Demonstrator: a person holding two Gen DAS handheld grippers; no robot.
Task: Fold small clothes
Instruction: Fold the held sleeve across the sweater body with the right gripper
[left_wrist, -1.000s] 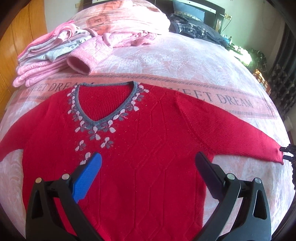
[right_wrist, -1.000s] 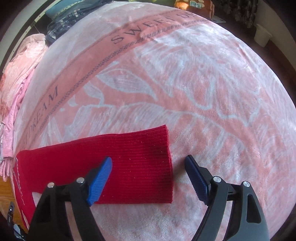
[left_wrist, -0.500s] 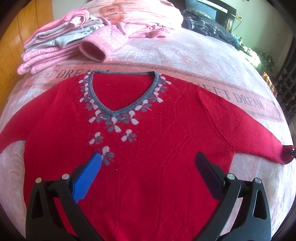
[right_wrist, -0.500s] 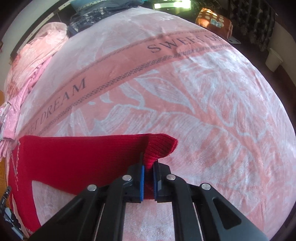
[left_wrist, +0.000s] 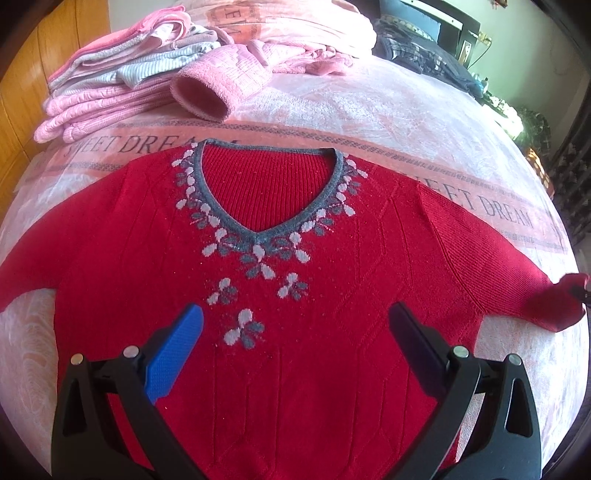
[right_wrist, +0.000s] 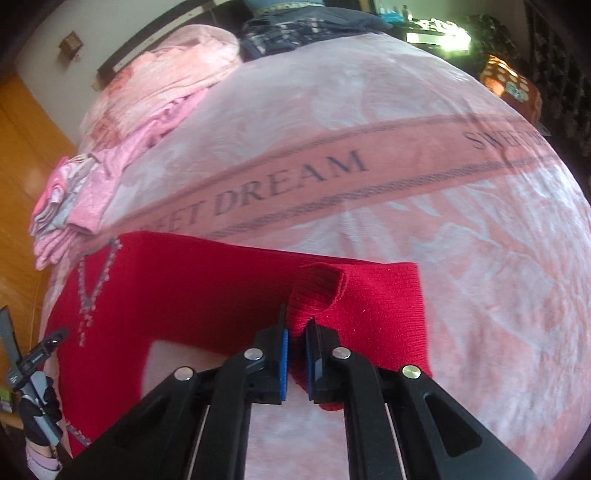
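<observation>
On the pink blanket (right_wrist: 369, 110), red sweater (left_wrist: 295, 369) under wide-spread left claw (left_wrist: 295, 332); right claw (right_wrist: 295, 347) pinching its cuff (right_wrist: 317, 295).

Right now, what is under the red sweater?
The red sweater lies flat on the pink "SWEET DREAM" blanket, which shows all around it. Whatever is beneath the body is covered. The right gripper pinches the lifted sleeve cuff.

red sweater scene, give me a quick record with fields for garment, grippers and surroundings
garment: red sweater lying face up on the pink blanket, body flat
right gripper: shut on the cuff of one sleeve, cuff lifted and curled
left gripper: open, over the lower front of the sweater
surroundings: stack of folded pink clothes beyond the neckline
</observation>
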